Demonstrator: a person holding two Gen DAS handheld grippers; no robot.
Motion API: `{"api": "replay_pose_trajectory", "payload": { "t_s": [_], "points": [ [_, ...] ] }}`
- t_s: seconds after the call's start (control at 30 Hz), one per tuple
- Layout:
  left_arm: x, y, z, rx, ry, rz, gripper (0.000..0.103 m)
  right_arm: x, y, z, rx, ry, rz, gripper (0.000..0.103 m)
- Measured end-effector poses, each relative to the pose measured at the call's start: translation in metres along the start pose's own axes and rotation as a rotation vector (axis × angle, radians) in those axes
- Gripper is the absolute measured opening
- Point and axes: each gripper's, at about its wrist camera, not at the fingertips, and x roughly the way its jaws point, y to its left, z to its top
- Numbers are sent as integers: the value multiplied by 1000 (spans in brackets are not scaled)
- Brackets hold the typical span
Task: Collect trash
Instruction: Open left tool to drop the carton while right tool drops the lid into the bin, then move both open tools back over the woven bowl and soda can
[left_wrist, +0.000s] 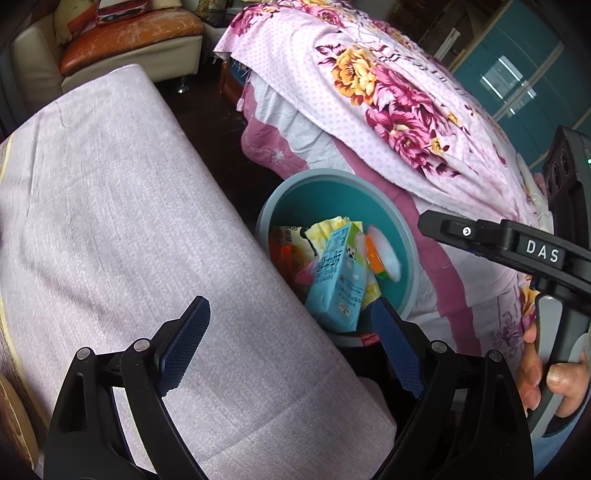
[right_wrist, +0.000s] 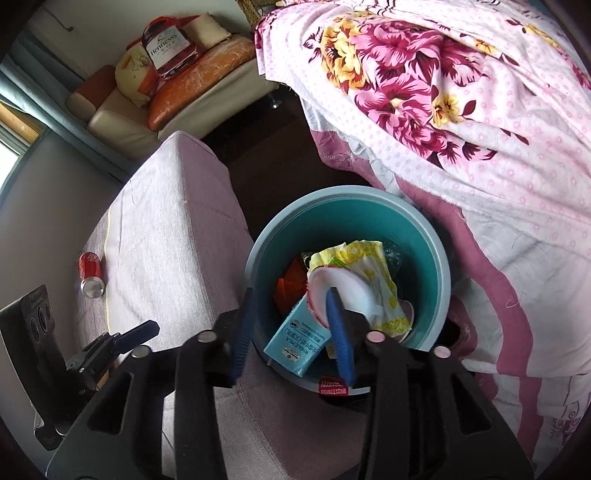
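between the right gripper (right_wrist: 291, 332) fingers, a smooth teal plastic trash bin (right_wrist: 436, 258) with a soft sheen, and in it a glossy printed-card milk carton (right_wrist: 295, 343), a crinkled yellow plastic wrapper (right_wrist: 373, 273) and a smooth white disc (right_wrist: 351, 288), material unclear. the blue finger pads (left_wrist: 397, 349) look like finely knurled rubber on matt black plastic arms with dull metal pins. left of the fingers, matt woven lilac cloth on a bench cushion (right_wrist: 170, 236) and a shiny metal cola can (right_wrist: 91, 275); to the right, a soft matt floral bedsheet (right_wrist: 461, 110).
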Motion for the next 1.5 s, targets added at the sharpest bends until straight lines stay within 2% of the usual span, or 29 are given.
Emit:
{"api": "replay_pose_trajectory", "payload": {
  "t_s": [0.2, 0.43, 0.53, 0.67, 1.1, 1.2, 1.5],
  "points": [
    [-7, 10, -7, -19, -3, 0, 90, -6, 9, -5, -2, -12, -6, 61],
    [-21, 24, -19, -49, -11, -6, 90, -12, 24, -8, -6, -3, -4, 72],
    [-30, 31, -24, -59, -24, -6, 90, -15, 35, -11, -17, -5, -8, 73],
    [-42, 43, -32, -80, -43, 2, 96, -17, 52, -16, -39, -4, -10, 73],
    [-84, 85, -62, -134, -99, 25, 97, -18, 114, -34, -136, 17, -11, 75],
    [-96, 101, -70, -150, -112, 46, 97, -15, 132, -40, -167, 25, -7, 78],
    [-132, 161, -101, -248, -157, 116, 97, -1, 178, -56, -234, 77, -3, 78]
  ]
}}
